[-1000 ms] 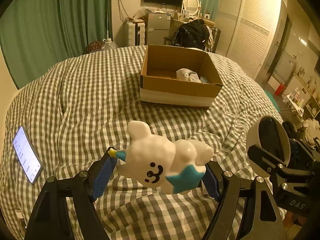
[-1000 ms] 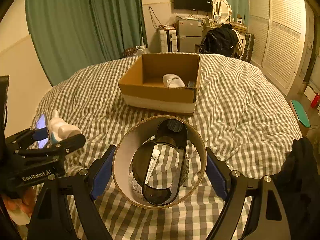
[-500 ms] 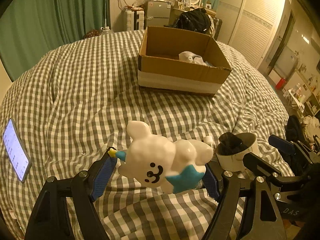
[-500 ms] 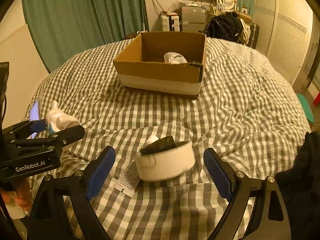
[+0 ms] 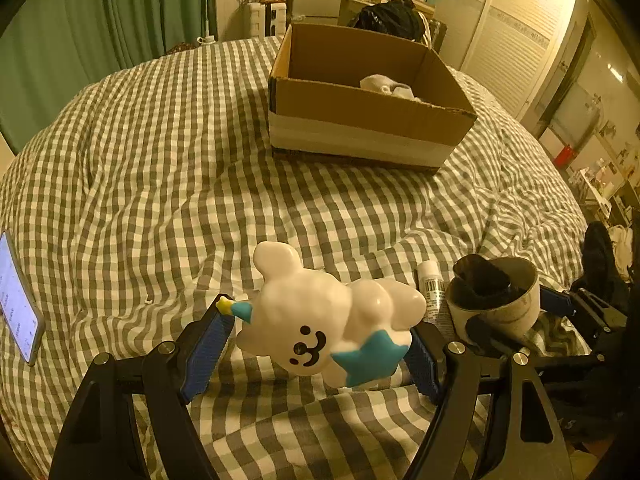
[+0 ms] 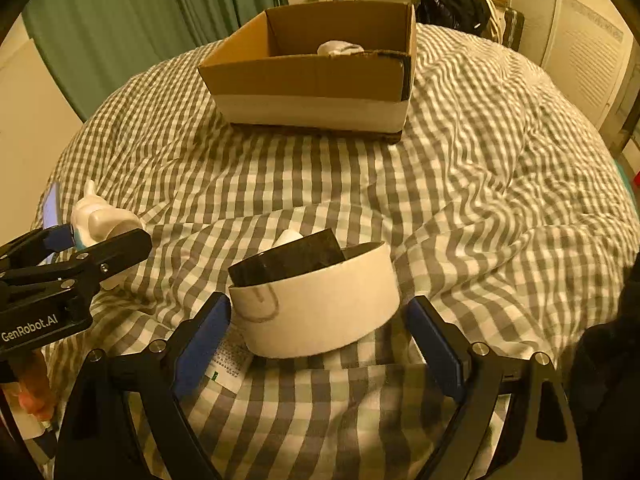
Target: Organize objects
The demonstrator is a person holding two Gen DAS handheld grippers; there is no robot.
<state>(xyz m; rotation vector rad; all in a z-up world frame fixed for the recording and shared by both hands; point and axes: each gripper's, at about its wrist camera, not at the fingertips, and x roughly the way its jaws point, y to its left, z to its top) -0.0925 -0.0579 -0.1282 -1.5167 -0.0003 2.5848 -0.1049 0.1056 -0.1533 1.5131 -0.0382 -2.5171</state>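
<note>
My left gripper (image 5: 316,344) is shut on a white bear figurine (image 5: 328,320) with a teal star, held above the checked bedspread; it also shows in the right wrist view (image 6: 102,220). My right gripper (image 6: 318,340) has its jaws around a white round tape roll (image 6: 320,304) with a black object (image 6: 292,258) in it; the left pad touches, the right pad (image 6: 436,348) stands slightly off. The roll shows in the left wrist view (image 5: 494,300). An open cardboard box (image 5: 360,108) sits further back on the bed with a white item (image 5: 386,84) inside.
A lit phone (image 5: 16,296) lies on the bed at the left. A white tube with a barcode (image 5: 432,288) lies beside the roll. A printed label (image 6: 226,364) lies under the roll. Green curtains (image 5: 100,20) and wardrobe doors (image 5: 508,32) stand behind the bed.
The roll tipped from facing the right camera to upright and now sits between the right jaws. Both grippers moved closer to the box. The bear stays gripped.
</note>
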